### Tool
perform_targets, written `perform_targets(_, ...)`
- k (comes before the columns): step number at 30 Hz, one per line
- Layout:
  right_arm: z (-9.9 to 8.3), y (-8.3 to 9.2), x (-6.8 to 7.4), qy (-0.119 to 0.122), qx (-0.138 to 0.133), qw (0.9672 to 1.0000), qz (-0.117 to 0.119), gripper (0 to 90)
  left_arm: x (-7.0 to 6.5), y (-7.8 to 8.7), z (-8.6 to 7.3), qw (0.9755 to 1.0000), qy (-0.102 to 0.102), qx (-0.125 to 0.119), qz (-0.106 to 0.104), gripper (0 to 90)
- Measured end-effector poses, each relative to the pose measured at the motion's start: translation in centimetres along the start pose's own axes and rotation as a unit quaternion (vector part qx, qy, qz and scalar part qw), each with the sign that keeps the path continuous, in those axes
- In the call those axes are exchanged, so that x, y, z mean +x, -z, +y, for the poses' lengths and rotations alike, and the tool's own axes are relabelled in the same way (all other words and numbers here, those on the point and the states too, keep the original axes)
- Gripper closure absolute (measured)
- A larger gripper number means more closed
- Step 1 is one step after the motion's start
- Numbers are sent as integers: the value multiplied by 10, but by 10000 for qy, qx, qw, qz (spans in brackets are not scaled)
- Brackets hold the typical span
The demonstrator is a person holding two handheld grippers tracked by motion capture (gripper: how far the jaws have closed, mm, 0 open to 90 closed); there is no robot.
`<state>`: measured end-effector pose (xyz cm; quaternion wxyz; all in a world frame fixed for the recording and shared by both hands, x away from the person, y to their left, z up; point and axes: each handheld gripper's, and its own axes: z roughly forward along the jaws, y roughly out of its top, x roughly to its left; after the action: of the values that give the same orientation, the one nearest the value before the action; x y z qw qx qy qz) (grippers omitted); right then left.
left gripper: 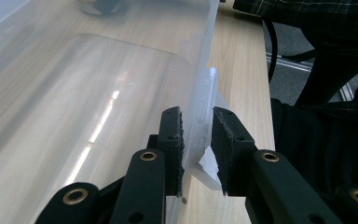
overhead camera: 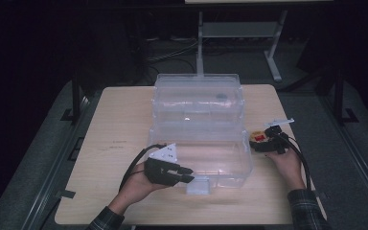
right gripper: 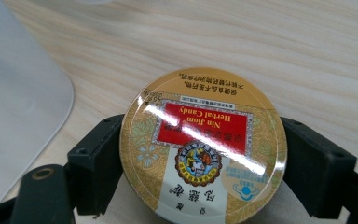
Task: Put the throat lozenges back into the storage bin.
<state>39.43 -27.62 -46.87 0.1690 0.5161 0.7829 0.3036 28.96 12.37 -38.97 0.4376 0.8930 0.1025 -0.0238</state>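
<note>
Candy tin (right gripper: pixel 203 149) clamped in right claw (overhead camera: pixel 267 142) beside clear bin (overhead camera: pixel 199 158), left claw (left gripper: pixel 196 154) pinching its front wall (left gripper: pixel 196 116), seemingly steadying it.

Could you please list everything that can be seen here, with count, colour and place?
Storage box: one, clear plastic, lid open, middle of the table.
Candy tin: one, round, gold with a red label, held right of the box.
Table: one, light wood, under everything.
Metal stand: one, grey, on the floor beyond the table.
Left gripper: one, black, jaws either side of the box's near wall.
Right gripper: one, black, jaws closed on the tin.
Sleeves: two, dark plaid, bottom edge.
</note>
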Motion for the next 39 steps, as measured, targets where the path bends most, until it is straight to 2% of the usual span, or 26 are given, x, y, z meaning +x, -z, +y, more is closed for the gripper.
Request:
perform_targets(20,5,32,1,-58,-113,9998,133,202,0,0,0,10000,-7,1,4,734)
perform_targets(39,3,61,8,47,-225,9992,314,201,-1,0,0,10000,-14,5,12,734)
